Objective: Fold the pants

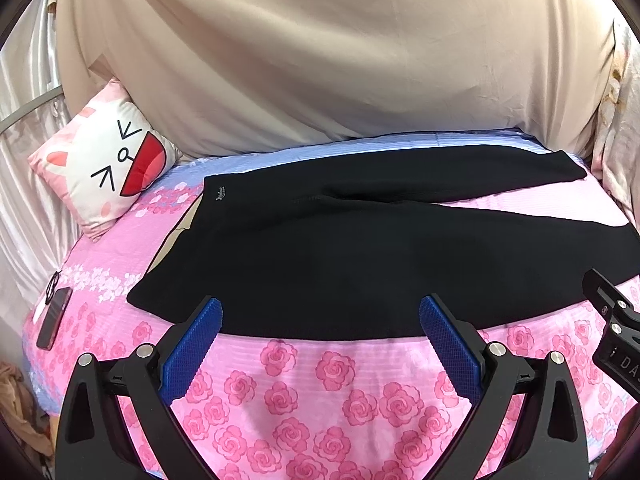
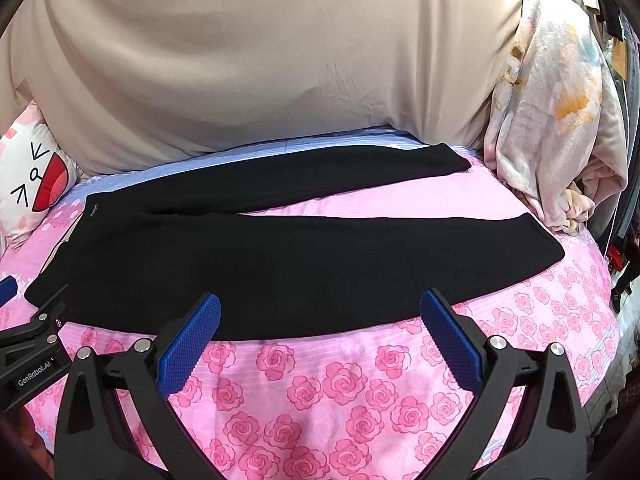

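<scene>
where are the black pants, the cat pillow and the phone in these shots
black pants (image 1: 340, 248), left wrist view, on the seat area below the waistband
cat pillow (image 1: 108, 160), left wrist view, on its white face
phone (image 1: 54, 316), left wrist view, on its dark screen

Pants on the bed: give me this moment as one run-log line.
pants: flat, unfolded, legs spread | left gripper: open, at near edge, empty | right gripper: open, at near edge, empty | fold: not started

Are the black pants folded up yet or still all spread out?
Spread out. The black pants lie flat on the pink rose bedsheet, both legs apart in a V, nothing doubled over.
</scene>
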Motion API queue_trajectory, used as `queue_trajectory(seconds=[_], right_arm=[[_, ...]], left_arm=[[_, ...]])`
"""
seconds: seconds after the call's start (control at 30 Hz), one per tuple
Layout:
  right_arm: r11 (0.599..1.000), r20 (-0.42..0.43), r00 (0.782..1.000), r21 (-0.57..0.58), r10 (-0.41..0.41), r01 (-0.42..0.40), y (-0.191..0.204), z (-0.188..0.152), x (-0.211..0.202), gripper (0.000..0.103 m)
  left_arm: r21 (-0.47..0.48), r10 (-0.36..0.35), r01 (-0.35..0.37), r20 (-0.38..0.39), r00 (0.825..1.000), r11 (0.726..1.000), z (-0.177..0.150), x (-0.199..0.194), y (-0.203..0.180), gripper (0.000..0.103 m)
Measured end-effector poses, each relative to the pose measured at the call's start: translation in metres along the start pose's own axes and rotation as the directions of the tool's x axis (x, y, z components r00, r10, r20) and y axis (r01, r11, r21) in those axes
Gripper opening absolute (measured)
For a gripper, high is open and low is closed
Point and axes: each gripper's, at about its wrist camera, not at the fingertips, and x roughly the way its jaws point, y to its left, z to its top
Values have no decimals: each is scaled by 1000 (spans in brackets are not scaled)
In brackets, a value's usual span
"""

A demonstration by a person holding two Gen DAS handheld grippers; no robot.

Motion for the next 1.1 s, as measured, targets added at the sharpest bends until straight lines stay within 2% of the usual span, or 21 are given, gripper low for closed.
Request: queue_trajectory(seconds=[0.4,0.6,0.63,0.7,0.9,1.1], right_arm=[[1000,-4,1000,-4,-2,2,-2,8,8,98],[1000,11,1000,2,-24,24,-17,33,23,98],[1000,13,1000,-18,6,-5,-19,37,26,98],[1000,11,1000,-19,16,-16,-24,45,34,98],[989,-1,989,20,147,-146,-69,93,91,98],[994,-29,995,65,92,-90,-168,156,194,98]], left_arm=[[16,-7,7,4,1000,1000,13,6,-1,98],[-20,-6,6,27,1000,1000,36,21,7,98],[-21,6,-5,27,1000,1000,40,25,7,98],[-17,30,-30,25,999,999,49,35,7,98],[-33,20,-21,-33,999,999,73,81,20,98],[-66,66,-70,-55,996,995,96,131,47,98]])
